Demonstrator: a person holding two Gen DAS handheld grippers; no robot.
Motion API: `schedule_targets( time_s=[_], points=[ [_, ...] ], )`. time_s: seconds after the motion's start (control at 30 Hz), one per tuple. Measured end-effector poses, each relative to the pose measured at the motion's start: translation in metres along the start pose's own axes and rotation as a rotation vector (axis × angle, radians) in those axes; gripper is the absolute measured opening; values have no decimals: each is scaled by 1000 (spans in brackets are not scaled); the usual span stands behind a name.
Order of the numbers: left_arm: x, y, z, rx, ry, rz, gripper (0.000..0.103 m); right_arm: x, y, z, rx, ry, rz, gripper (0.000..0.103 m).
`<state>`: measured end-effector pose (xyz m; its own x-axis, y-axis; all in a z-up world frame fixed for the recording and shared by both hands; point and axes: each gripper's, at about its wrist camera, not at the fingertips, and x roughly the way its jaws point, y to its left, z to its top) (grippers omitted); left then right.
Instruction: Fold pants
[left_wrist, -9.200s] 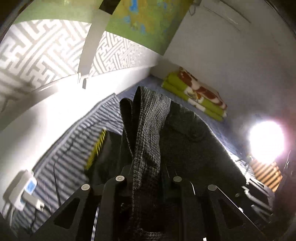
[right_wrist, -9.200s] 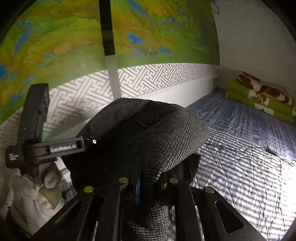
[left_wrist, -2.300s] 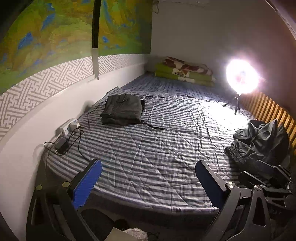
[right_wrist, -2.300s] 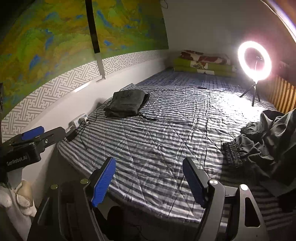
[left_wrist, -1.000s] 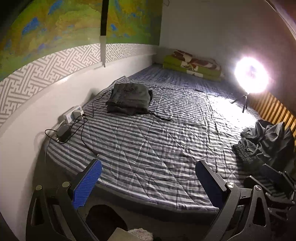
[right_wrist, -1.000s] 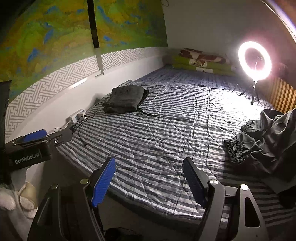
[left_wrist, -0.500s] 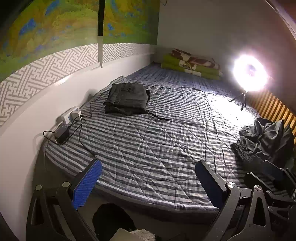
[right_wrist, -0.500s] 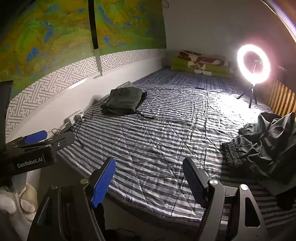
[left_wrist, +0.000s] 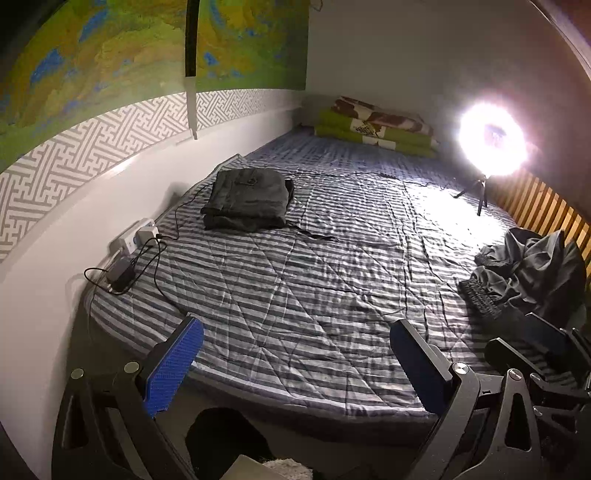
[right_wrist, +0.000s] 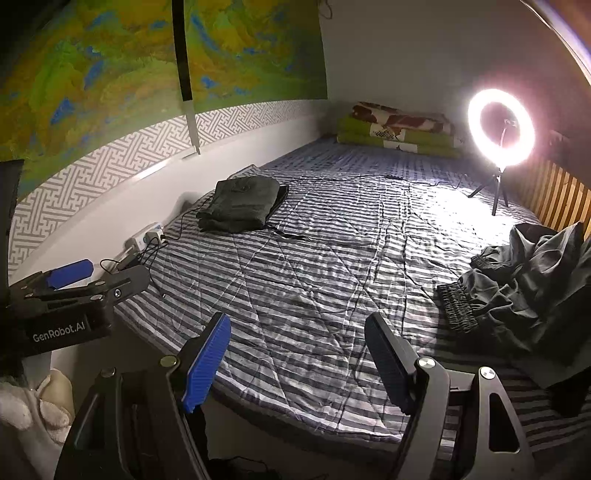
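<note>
1. Two grippers show, each with two black fingers faced with ribbed blue pads: the left gripper (left_wrist: 293, 354) and the right gripper (right_wrist: 297, 352). Both stand with fingers wide apart and nothing between them, at the near edge of the bed.
2. Two dark garments lie on the striped bedspread (left_wrist: 314, 280): one folded pair of pants (left_wrist: 247, 201) and one crumpled heap of pants (right_wrist: 528, 280).
3. The folded pants sit far ahead and to the left of both grippers, near the wall, as a flat, roughly rectangular stack of matte dark-grey cloth with squared edges.
4. The crumpled heap lies at the right side of the bed, well to the right of the right gripper and apart from it. Its cloth is smooth and creased, with a ribbed elastic cuff (right_wrist: 456, 308) on the side nearest the gripper.
5. In the right wrist view the left gripper appears low at the left, its black body marked "GenRobot.AI"; a hand in a white knitted glove (right_wrist: 33, 410) shows below it.
6. One ring light (right_wrist: 500, 127) glows on a small tripod at the far right, in front of a slatted wooden panel (right_wrist: 557, 195).
7. One stack of folded green and brown-patterned blankets (right_wrist: 399, 131) rests at the far end of the bed.
8. One white power strip (left_wrist: 135, 236) with a black adapter and thin black cables lies by the left wall.
9. The bedspread is quilted, with grey and white stripes and diagonal stitching.
</note>
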<state>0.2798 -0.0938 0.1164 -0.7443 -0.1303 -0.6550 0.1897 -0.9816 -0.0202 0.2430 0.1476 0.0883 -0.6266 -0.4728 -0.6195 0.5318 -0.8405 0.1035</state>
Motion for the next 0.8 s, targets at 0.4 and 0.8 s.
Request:
schedule_targets(
  time_s=[0.4, 0.8],
  points=[
    [3, 3, -2, -11, 5, -7, 102, 5, 7, -3, -5, 8, -6, 71],
    [11, 4, -6, -19, 17, -14, 102, 8, 6, -6, 7, 17, -6, 71]
  ],
)
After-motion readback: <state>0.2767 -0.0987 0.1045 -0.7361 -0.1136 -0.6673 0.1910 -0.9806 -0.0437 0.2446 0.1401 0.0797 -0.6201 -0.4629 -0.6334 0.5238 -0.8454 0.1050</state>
